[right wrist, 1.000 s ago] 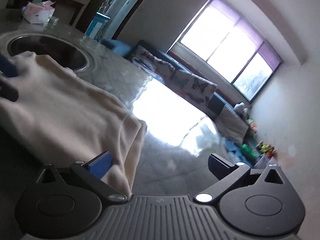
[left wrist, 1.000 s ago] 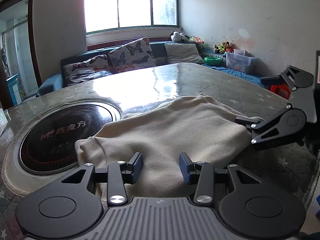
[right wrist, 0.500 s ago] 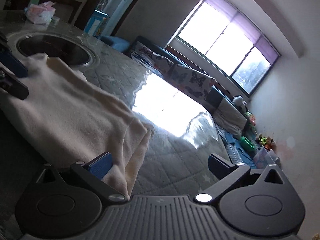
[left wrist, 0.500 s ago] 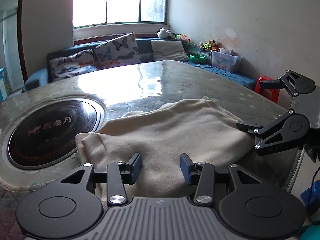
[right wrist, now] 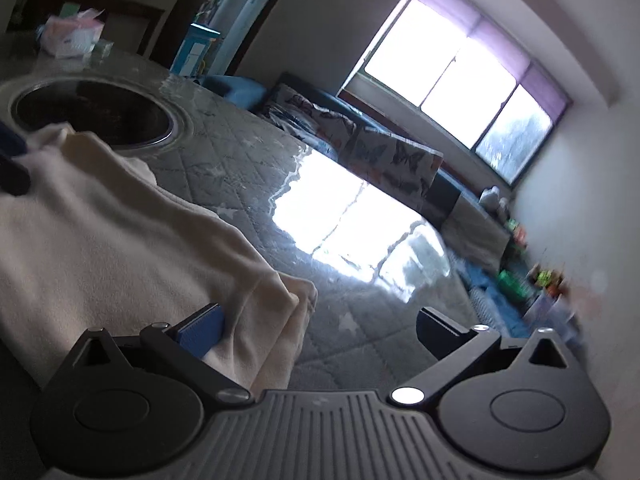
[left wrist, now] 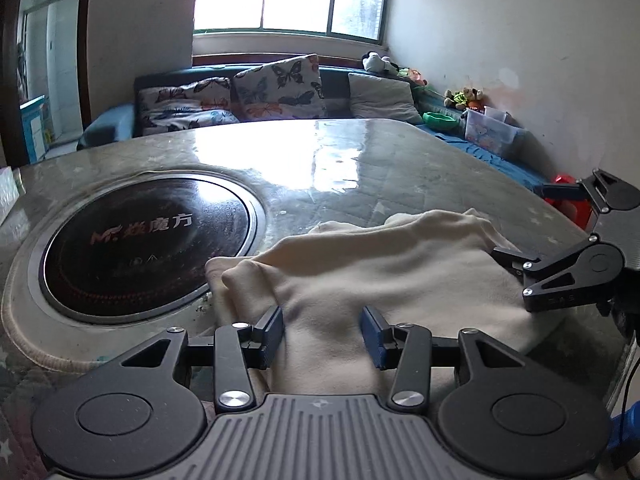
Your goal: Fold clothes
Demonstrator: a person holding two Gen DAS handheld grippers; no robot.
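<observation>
A cream garment (left wrist: 380,272) lies folded on the quilted, glass-topped table (left wrist: 360,152), just right of a round black hob. My left gripper (left wrist: 322,334) is at the garment's near edge. Its blue pads stand apart, with cloth lying loose between and under them. My right gripper (left wrist: 516,220) is at the garment's right end, jaws spread wide. In the right wrist view the garment (right wrist: 120,232) runs off to the left, and its layered corner rests against the left blue pad of my right gripper (right wrist: 320,328). Dark left fingers (right wrist: 12,176) show at the far left edge.
The built-in hob (left wrist: 148,240) fills the table's left side. The table's edge runs close by on the right, with a red stool (left wrist: 568,196) beyond it. A sofa with butterfly pillows (left wrist: 276,88) and a plastic box (left wrist: 488,132) line the walls. A tissue pack (right wrist: 72,36) sits far left.
Both views have swung a little, and the hob now sits nearer the middle of the left wrist view. The garment lies as before and both pairs of jaws stay apart.
</observation>
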